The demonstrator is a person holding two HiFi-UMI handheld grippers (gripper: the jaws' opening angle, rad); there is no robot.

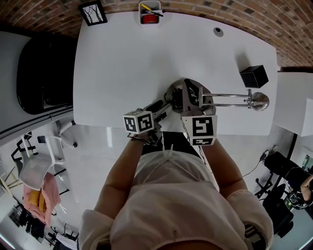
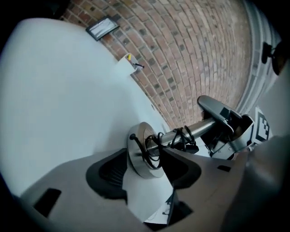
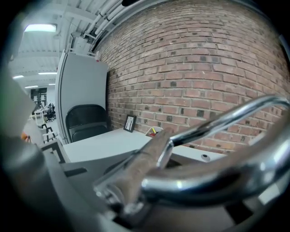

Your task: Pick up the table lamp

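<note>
Head view shows table lamp (image 1: 230,96) near table (image 1: 127,63) edge

A white table (image 1: 122,63) stands against a brick wall (image 1: 220,10). At its far left corner a small black picture frame (image 1: 93,13) is propped up, showing a pale print with dark branching lines. Near it along the far edge sits a white pen pot (image 1: 149,13) holding something red and a few pens, one of them yellow. Farther right a round cable grommet (image 1: 218,31) is set into the tabletop. A black cube (image 1: 254,76) rests near the right edge, well apart from the pot. A black chair (image 1: 41,73) stands to the left of the table before a grey cabinet (image 3: 81,86). On the floor lower left, a white chair (image 1: 36,171) carries pink and yellow cloth (image 1: 41,195).
</note>
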